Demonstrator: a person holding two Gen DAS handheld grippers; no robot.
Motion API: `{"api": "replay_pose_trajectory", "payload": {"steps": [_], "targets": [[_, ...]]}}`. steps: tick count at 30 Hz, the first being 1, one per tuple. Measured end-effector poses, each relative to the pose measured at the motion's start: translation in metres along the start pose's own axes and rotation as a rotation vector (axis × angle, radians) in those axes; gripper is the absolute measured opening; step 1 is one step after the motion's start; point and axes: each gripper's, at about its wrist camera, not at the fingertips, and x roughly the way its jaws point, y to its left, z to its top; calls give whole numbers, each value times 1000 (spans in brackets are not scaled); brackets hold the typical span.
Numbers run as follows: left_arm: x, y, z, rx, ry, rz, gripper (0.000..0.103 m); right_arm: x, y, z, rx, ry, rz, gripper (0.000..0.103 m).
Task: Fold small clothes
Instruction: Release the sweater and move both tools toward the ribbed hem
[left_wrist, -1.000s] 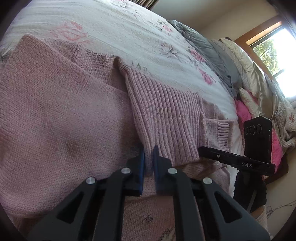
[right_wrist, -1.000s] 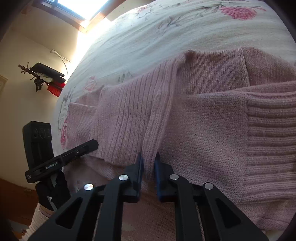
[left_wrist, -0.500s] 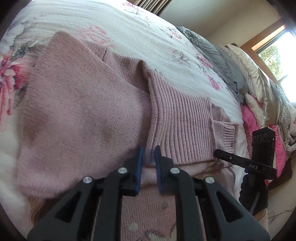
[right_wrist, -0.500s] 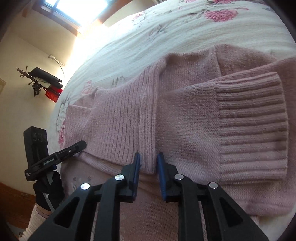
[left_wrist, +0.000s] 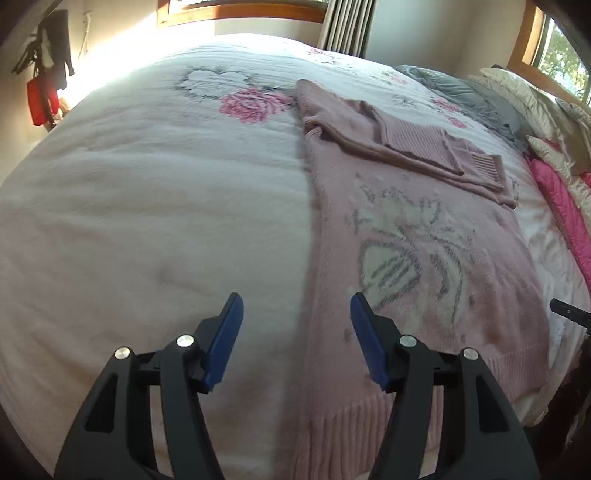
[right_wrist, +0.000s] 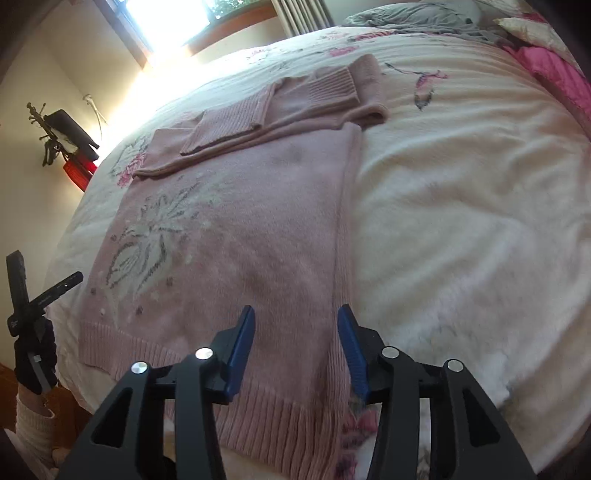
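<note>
From the left wrist view, the left gripper (left_wrist: 295, 332) stands wide apart and holds nothing; the pink sweater (left_wrist: 424, 251) lies flat on the floral bedspread (left_wrist: 147, 192), its left side edge running up just ahead of and between the fingertips, with its ribbed hem (left_wrist: 369, 417) close under the right-hand finger. Both sleeves (left_wrist: 424, 147) are already crossed over the chest at the far end, well ahead of the tool. The step in hand looks like taking the hem corners to fold the body upward, so this gripper should shift slightly rightward and down to straddle the hem corner, catching both knit layers. From the right wrist view, the right gripper (right_wrist: 295, 332) is likewise spread wide and empty, with the sweater's right side seam running up between its fingers and the hem just below them. The other gripper (right_wrist: 33, 295) shows far to the left. Both corners want pinching at equal height, then lifting together, so the fold lands square over the sleeves.
</note>
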Motion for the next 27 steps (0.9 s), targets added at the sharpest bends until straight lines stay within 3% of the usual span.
{"api": "replay_pose_trajectory", "payload": {"steps": [7,13,18,23,27], "targets": [[-16,26,-51,-50,58,-32,62,-12,-12,-57,46,32,-6,52],[-12,19,-70,-11,83,-55,65,-2,-16,-73,55,69,-8,52],[-10,12,-76,11,95,-63,66,6,-17,-79,88,96,63,53],[-9,9,-81,-36,130,-181,65,10,-11,-83,93,117,171,47],[-3,6,-83,-98,172,-308,60,18,-16,-85,124,130,174,45]]}}
